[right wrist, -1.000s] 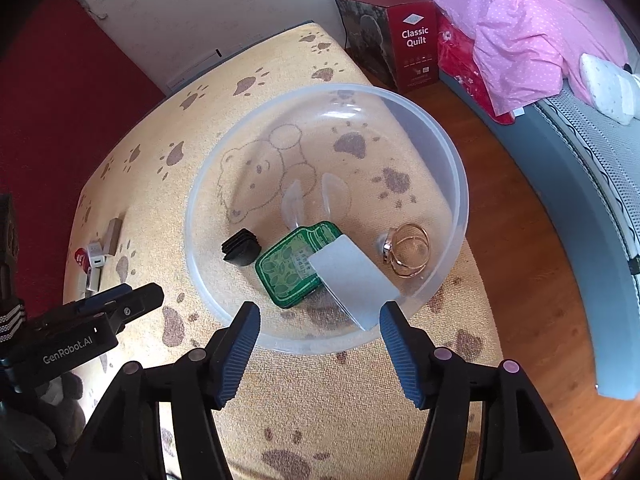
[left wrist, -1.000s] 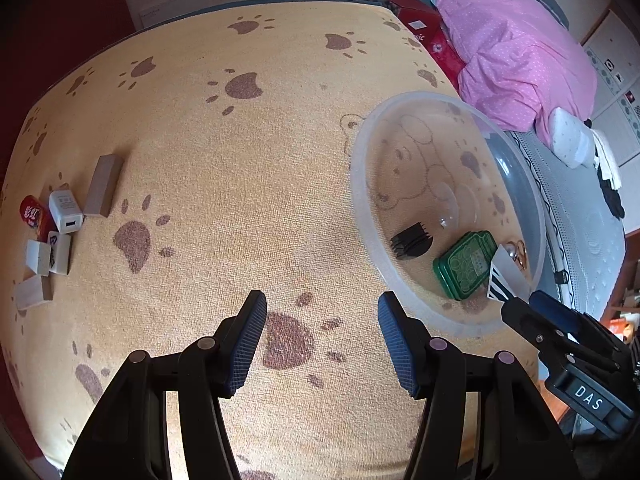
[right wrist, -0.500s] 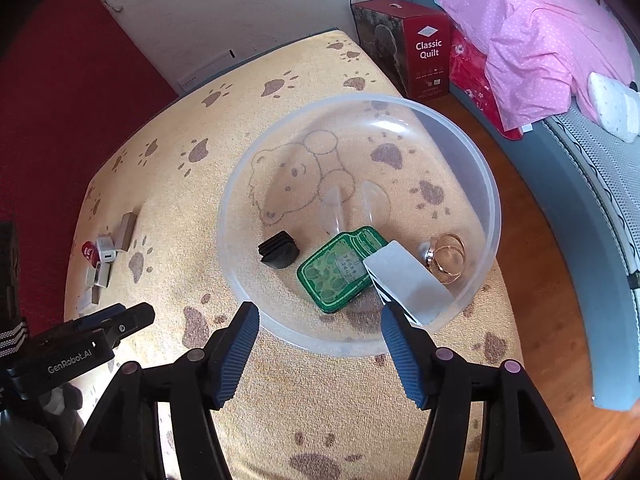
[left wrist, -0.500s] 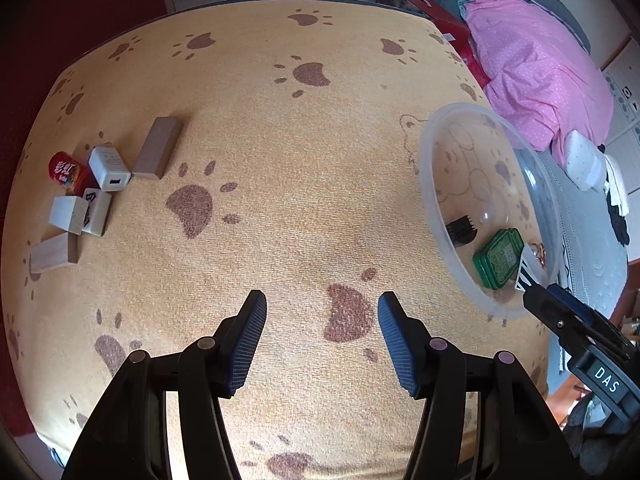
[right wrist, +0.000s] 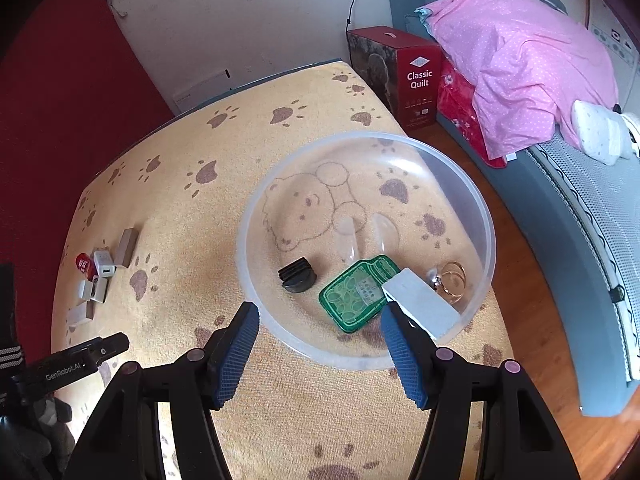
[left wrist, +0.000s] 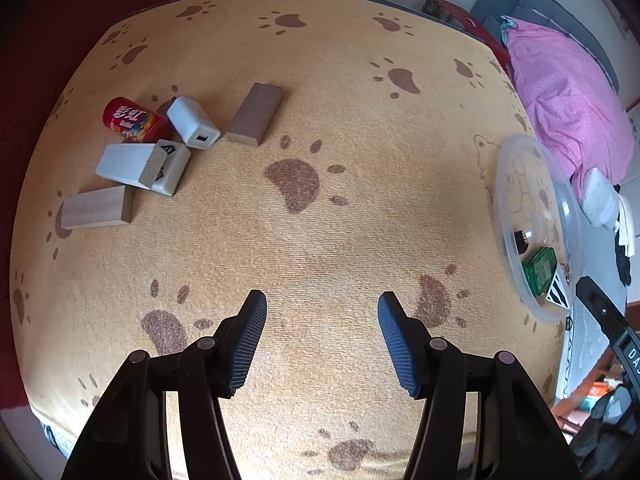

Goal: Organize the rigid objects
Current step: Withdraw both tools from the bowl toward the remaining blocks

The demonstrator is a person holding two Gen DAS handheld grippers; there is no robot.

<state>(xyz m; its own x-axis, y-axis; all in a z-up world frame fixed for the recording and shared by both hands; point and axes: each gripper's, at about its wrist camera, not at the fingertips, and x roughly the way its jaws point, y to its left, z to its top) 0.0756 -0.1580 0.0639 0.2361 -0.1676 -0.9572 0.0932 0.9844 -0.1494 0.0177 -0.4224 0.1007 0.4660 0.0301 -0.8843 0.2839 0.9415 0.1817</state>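
I am reading "Classic Quilt" in white letters under a diamond emblem on the red box (right wrist: 416, 80) standing on the floor beside the bed. I am reading "GenRobot.AI" in white on the black body of the left gripper (right wrist: 66, 372), seen from the right wrist view. I am making out "DAS" on the black body of the right gripper (left wrist: 632, 354) at the frame edge of the left wrist view. The red can (left wrist: 134, 120) is carrying white characters too small to read. The green tin (right wrist: 360, 292) is showing print I cannot decipher.

bowl (right wrist: 256, 216): 1 | wooden blocks (left wrist: 256, 114): 3 | chargers (left wrist: 194, 122): 2 | can (left wrist: 130, 118): 1
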